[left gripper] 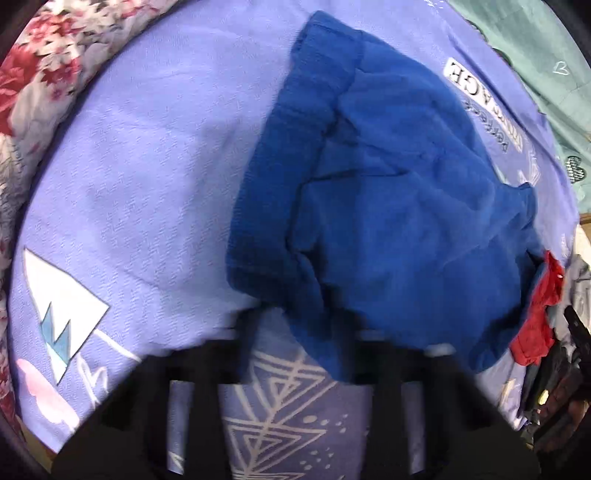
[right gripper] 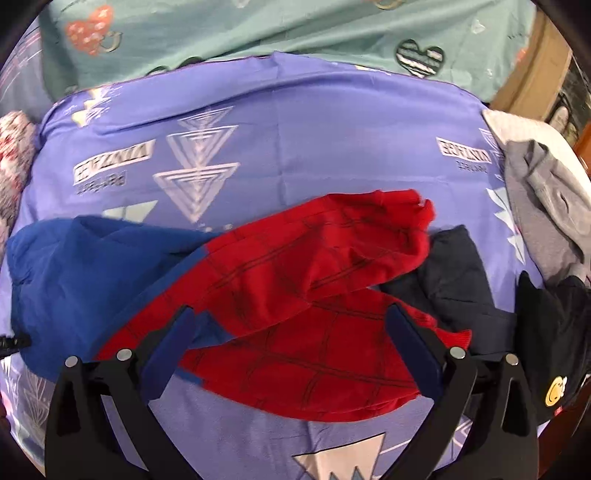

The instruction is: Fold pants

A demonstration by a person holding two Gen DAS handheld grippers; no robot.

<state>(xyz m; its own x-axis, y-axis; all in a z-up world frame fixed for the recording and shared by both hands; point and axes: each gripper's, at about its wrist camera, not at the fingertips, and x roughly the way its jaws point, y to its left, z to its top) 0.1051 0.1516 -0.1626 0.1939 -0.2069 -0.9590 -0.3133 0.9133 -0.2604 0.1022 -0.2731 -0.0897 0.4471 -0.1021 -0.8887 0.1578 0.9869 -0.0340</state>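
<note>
The pants (right gripper: 280, 291), blue at the upper part and red with a dark web print on the legs, lie crumpled on a lilac bedsheet (right gripper: 332, 122) printed with white triangles. In the right wrist view the right gripper (right gripper: 291, 332) hangs over the red legs with its jaws spread wide, one blue pad at about 8 o'clock and the other at 4 o'clock, the red cloth between them but not pinched.

In the left wrist view the left gripper (left gripper: 314, 332) is blurred and dark at 6 o'clock. Its jaws are drawn nearly together, and the near hem of the blue part drapes over the fingertips, so a grip on the cloth cannot be confirmed.

Only the right view shows the dark navy garment (right gripper: 450, 273) and grey garment (right gripper: 543, 199) at 3 o'clock, and the teal sheet (right gripper: 258, 33) at 12 o'clock. The left view alone shows a floral quilt (left gripper: 40, 74) at 10 o'clock; there the red legs are cut down to a sliver at 4 o'clock.
</note>
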